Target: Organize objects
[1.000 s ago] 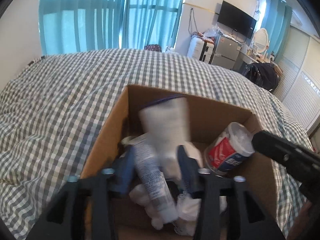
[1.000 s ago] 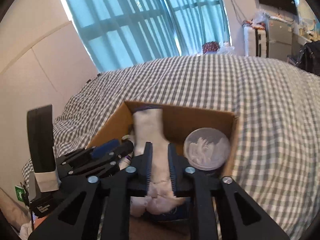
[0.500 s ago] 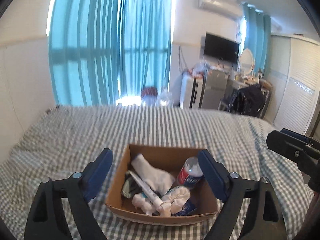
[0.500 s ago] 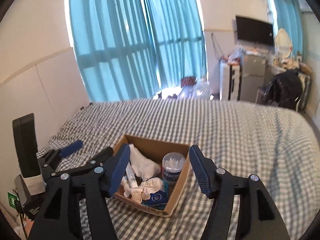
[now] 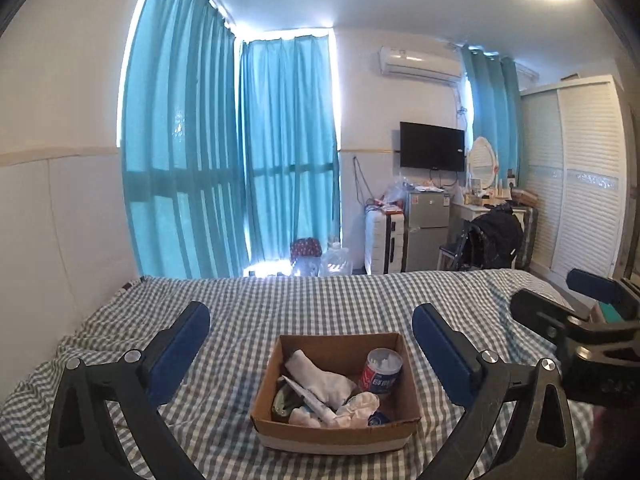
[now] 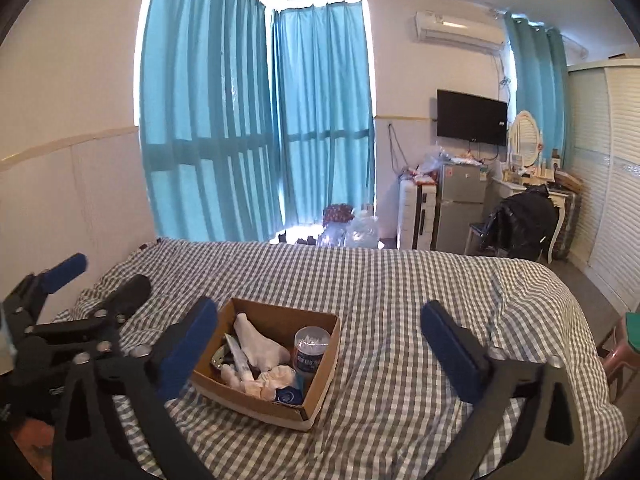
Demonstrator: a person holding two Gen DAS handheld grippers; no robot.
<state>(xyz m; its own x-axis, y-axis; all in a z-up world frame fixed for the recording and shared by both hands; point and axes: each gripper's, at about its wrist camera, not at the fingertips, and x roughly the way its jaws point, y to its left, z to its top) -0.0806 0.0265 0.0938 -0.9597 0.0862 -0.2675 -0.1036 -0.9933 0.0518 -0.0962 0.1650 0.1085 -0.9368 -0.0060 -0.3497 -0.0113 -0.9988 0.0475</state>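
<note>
Having withdrawn, I hold my left claw [image 5: 310, 338] and right claw [image 6: 320, 326] spread, empty; cardboard box [image 5: 338, 436] packed mid-bed.

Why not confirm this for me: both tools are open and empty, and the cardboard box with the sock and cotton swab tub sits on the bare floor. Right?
One detail is wrong. The cardboard box sits on the checked bed, not the floor, as the left wrist view shows. The rest holds: the left tool and right tool are open and empty, and the sock and cotton swab tub are inside.
</note>
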